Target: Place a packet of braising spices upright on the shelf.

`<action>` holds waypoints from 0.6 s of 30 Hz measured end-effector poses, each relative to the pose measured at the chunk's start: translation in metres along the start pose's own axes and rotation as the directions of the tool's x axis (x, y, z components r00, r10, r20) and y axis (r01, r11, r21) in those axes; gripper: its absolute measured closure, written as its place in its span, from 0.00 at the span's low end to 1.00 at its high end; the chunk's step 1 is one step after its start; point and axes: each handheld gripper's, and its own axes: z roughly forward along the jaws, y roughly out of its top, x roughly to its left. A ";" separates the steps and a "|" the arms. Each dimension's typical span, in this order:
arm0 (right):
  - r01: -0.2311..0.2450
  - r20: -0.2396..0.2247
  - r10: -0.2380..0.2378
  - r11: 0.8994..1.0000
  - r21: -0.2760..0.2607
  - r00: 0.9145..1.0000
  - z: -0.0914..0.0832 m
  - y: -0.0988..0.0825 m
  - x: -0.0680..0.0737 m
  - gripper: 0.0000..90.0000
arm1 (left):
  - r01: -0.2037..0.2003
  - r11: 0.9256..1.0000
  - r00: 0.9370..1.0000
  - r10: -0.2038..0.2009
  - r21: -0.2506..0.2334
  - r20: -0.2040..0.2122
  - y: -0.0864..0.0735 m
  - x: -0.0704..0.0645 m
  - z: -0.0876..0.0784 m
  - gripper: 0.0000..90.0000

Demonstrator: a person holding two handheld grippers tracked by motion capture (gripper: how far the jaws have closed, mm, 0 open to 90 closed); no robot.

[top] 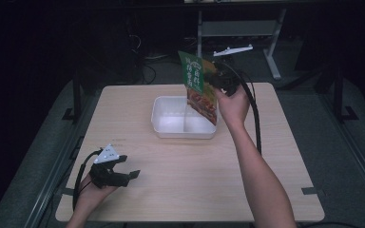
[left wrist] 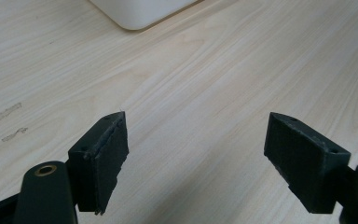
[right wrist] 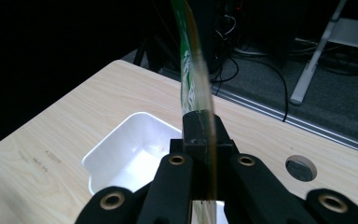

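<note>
A flat green food packet (top: 198,86) with a printed dish hangs upright over the right half of a white rectangular tray (top: 171,126) in the high view. My right gripper (top: 221,80) is shut on the packet's right edge, above the tray. In the right gripper view the packet (right wrist: 191,60) is seen edge-on, pinched between the black jaws, with the tray (right wrist: 121,154) below. My left gripper (top: 134,175) rests near the table's front left, open, with nothing between its fingers (left wrist: 103,154). The tray's corner (left wrist: 140,11) lies far ahead of it.
The light wooden table (top: 190,190) has a round cable hole (right wrist: 300,168) near its far right edge. Behind the table, in the dark, stand metal frame legs (top: 273,42) and loose cables (right wrist: 242,60) on the floor.
</note>
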 end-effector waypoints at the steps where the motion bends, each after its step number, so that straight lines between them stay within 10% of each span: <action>1: 0.003 0.003 -0.003 1.000 -0.001 1.000 0.001 0.000 0.000 1.00 | 0.000 1.000 1.000 0.000 -0.001 -0.002 0.000 0.000 0.000 0.23; 18: -0.011 0.024 0.011 1.000 0.012 1.000 0.021 -0.010 -0.001 1.00 | 0.005 1.000 1.000 -0.005 -0.009 -0.012 0.000 0.000 -0.001 0.23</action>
